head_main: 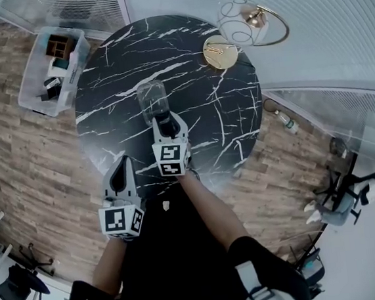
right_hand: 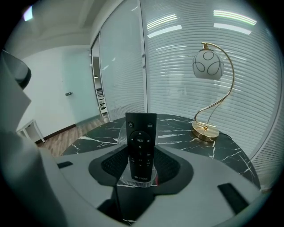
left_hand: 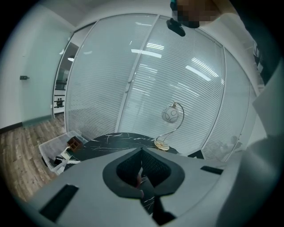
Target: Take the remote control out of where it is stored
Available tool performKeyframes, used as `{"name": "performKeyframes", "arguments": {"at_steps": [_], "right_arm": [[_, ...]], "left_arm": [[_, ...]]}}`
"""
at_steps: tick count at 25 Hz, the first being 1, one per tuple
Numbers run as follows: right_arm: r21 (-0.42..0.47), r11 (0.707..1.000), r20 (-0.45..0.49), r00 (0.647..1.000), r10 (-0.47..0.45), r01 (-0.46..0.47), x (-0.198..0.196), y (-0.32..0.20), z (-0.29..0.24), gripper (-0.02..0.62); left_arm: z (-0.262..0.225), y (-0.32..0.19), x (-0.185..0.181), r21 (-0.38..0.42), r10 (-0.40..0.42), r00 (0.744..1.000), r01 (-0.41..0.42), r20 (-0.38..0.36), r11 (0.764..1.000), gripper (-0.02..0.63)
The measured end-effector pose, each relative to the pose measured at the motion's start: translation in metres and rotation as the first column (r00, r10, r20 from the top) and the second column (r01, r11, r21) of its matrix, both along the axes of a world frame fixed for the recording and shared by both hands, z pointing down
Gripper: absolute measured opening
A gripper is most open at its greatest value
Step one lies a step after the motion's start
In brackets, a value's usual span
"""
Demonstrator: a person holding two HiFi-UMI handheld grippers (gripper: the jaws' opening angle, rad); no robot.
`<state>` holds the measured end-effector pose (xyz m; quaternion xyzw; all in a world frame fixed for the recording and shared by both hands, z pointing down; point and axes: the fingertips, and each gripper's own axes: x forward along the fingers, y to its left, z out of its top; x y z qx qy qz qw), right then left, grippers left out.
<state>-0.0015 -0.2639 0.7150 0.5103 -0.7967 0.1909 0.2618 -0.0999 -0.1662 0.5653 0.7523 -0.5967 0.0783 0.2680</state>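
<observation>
A black remote control [right_hand: 141, 144] stands upright in a clear plastic holder [right_hand: 136, 181] on the round black marble table [head_main: 223, 109]. My right gripper [right_hand: 140, 170] has its jaws wide on either side of the holder's lower end, and the pads look pressed on its sides. From the head view the clear holder [head_main: 153, 100] juts out ahead of the right gripper [head_main: 163, 120] near the table's middle. My left gripper [head_main: 124, 162] hangs at the table's near edge, apart from the holder. Its jaws meet, with nothing between them [left_hand: 142, 153].
A gold lamp [head_main: 220, 51] with a white globe [right_hand: 207, 64] stands at the table's far right. On the wood floor to the left is a clear bin [head_main: 51, 70] with several items. A bottle [head_main: 287, 122] and a seated person [head_main: 352, 186] are off to the right.
</observation>
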Motion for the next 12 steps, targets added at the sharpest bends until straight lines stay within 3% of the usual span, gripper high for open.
{"name": "performKeyframes", "arguments": {"at_steps": [12], "right_arm": [[0.188, 0.982, 0.065, 0.998, -0.003, -0.009, 0.003, 0.054, -0.122, 0.179]], "left_arm": [[-0.054, 0.052, -0.01, 0.14, 0.041, 0.999, -0.039, -0.005, 0.989, 0.009]]}}
